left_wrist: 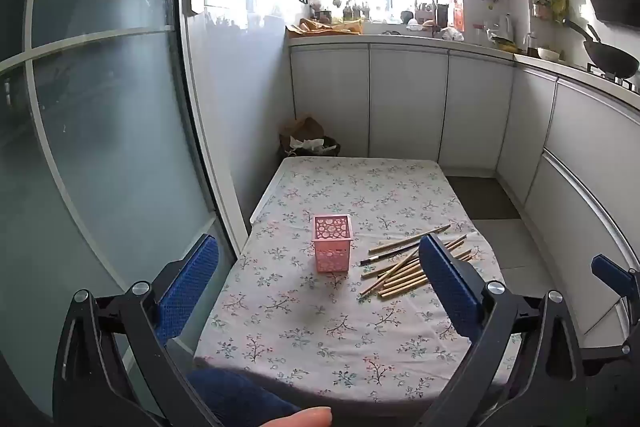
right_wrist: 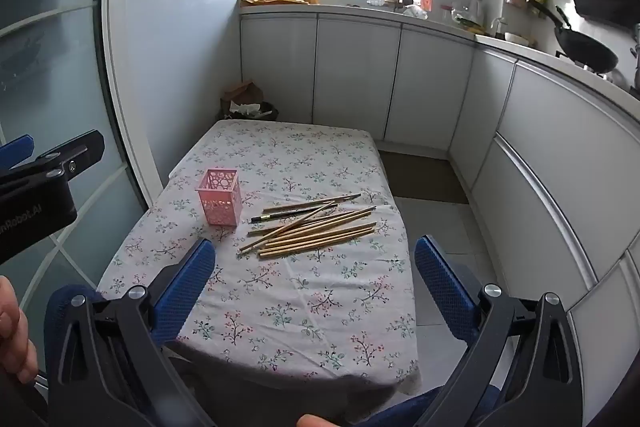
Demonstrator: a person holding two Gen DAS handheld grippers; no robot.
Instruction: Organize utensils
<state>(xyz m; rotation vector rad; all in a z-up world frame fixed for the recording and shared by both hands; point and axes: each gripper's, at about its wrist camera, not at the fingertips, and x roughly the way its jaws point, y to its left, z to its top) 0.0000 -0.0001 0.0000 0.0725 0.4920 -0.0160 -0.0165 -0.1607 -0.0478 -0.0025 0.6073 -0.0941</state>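
Chopsticks (right_wrist: 312, 229) lie in a loose pile on the floral tablecloth (right_wrist: 280, 307), ahead of the right gripper (right_wrist: 316, 279), whose jaws gape empty. The left gripper (left_wrist: 320, 279), equally wide open, frames a pink lattice holder (left_wrist: 332, 243) standing just left of the pile.

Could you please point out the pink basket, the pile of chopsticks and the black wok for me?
pink basket (right_wrist: 220, 205): right wrist view, on its front wall.
pile of chopsticks (right_wrist: 320, 233): right wrist view, mid-length on the wooden sticks.
black wok (right_wrist: 588, 53): right wrist view, on its dark outer bowl.
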